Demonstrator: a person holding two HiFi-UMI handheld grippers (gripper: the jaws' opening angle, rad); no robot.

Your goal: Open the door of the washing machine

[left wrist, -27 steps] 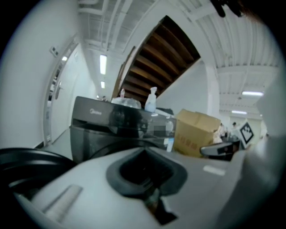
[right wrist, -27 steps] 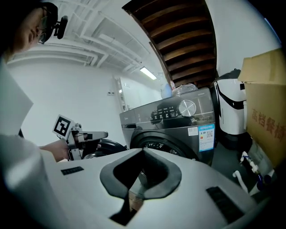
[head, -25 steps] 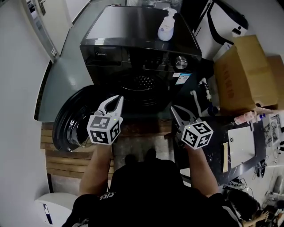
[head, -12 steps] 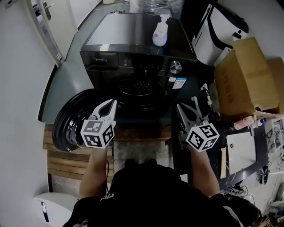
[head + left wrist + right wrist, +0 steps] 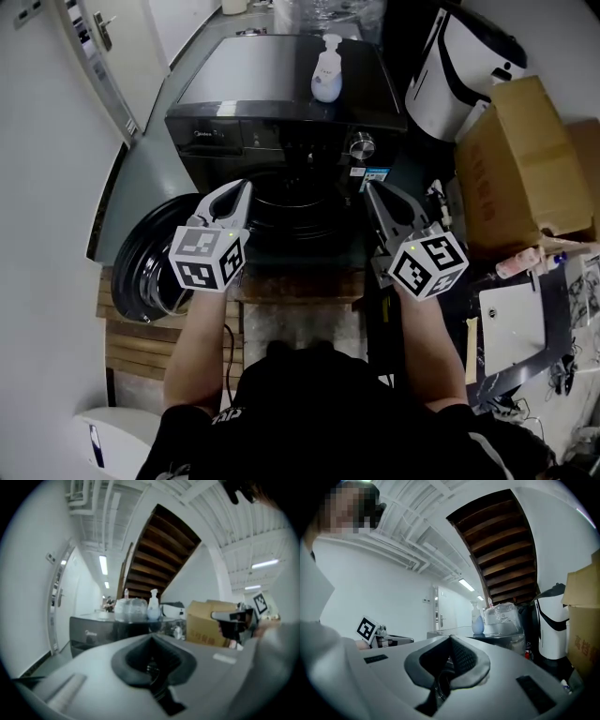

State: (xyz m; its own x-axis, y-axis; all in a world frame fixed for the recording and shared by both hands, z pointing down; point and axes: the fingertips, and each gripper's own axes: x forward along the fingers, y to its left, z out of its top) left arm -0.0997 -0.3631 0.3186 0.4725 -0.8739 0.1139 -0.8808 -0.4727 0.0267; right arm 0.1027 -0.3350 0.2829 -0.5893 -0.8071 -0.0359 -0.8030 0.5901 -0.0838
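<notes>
The black washing machine (image 5: 281, 103) stands ahead with its round door (image 5: 150, 258) swung wide open to the left, so the drum opening (image 5: 295, 202) is exposed. My left gripper (image 5: 242, 187) is shut and empty, held in the air before the opening's left rim. My right gripper (image 5: 370, 187) is likewise shut on nothing, near the opening's right edge below the control knob (image 5: 361, 145). Neither touches the machine. In the left gripper view the left gripper (image 5: 151, 637) points level at the machine's top (image 5: 93, 627). The right gripper (image 5: 450, 639) points level too.
A soap pump bottle (image 5: 325, 70) stands on the machine's top. A white appliance (image 5: 459, 70) and a cardboard box (image 5: 520, 159) are at the right. Wooden slats (image 5: 131, 337) lie under the open door. A white wall and door (image 5: 103, 37) run along the left.
Both grippers have risen and now sit higher against the machine's front, still shut. The washing machine door stays open at the left.
</notes>
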